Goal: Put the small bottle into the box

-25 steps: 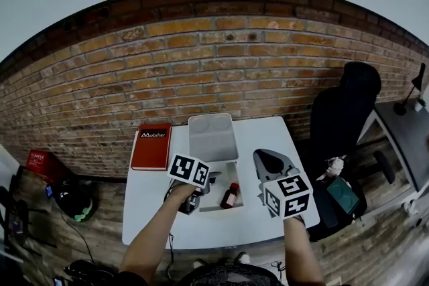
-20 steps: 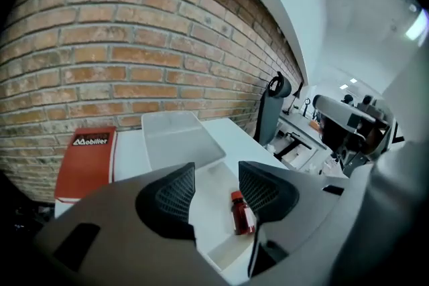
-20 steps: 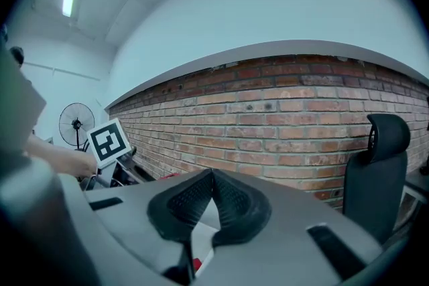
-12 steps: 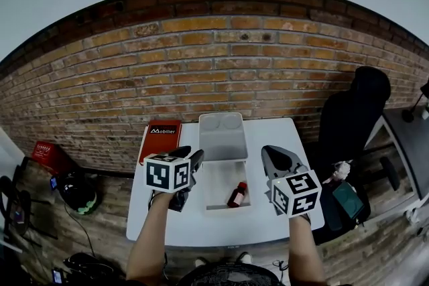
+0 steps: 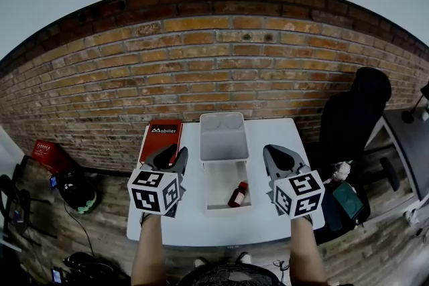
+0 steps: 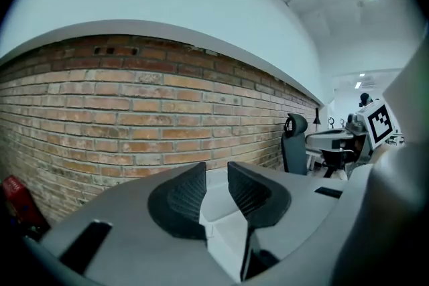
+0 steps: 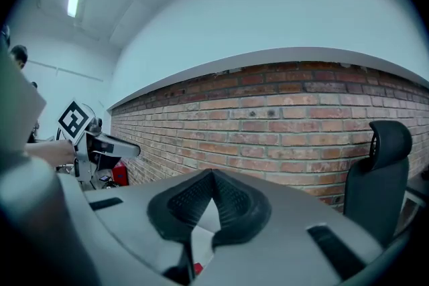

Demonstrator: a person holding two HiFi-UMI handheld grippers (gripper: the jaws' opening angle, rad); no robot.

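Observation:
The small brown bottle (image 5: 237, 195) with a red cap lies on its side inside the open white box (image 5: 220, 176) at the middle of the table. Its raised lid (image 5: 223, 136) stands behind it. My left gripper (image 5: 175, 156) hovers left of the box, well clear of the bottle. Its jaws are closing, a narrow gap still shows between them, and nothing is in that gap (image 6: 216, 185). My right gripper (image 5: 278, 156) hovers right of the box, shut and empty, its fingertips meeting (image 7: 212, 175).
A red book (image 5: 163, 138) lies at the back left of the white table (image 5: 194, 228). A black office chair (image 5: 352, 118) and a grey desk (image 5: 405, 137) stand to the right. A brick wall runs behind. A red object (image 5: 45, 155) sits on the floor at left.
My left gripper has drawn back out of the box to the left and its jaws have narrowed. The bottle stays lying in the box. The right gripper has barely moved.

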